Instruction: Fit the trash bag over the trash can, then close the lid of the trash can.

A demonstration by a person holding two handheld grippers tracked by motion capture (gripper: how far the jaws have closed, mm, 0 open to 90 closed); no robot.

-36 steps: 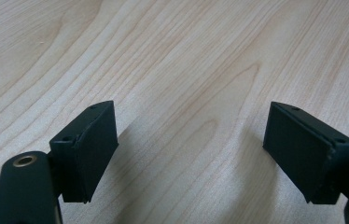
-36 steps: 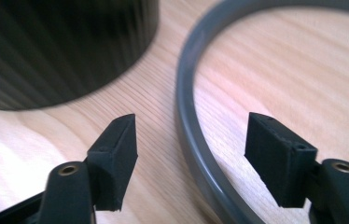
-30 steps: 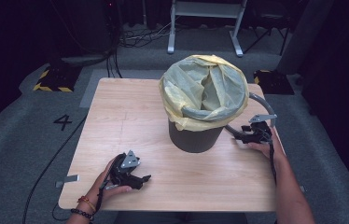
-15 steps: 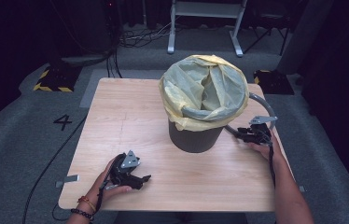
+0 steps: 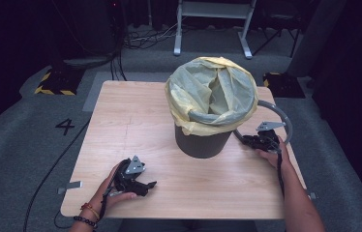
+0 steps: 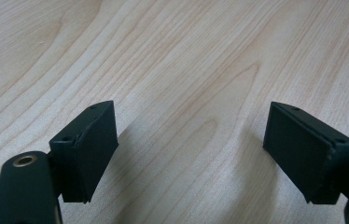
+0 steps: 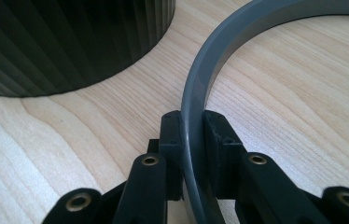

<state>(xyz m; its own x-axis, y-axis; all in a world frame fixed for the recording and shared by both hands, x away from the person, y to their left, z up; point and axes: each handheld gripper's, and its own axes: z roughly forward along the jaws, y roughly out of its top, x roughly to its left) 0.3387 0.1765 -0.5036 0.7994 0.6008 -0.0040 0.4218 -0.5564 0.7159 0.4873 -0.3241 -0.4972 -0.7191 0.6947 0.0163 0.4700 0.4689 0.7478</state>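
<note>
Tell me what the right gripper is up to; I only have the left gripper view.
Observer: The right gripper has just been closing its jaws, and both pads now press on a grey ring between them.
Operator: Say where that ring sits.
Observer: It lies on the table, beside a dark bin.
Operator: Describe the bin.
Observer: A yellow bag lines it, folded out over the rim.
</note>
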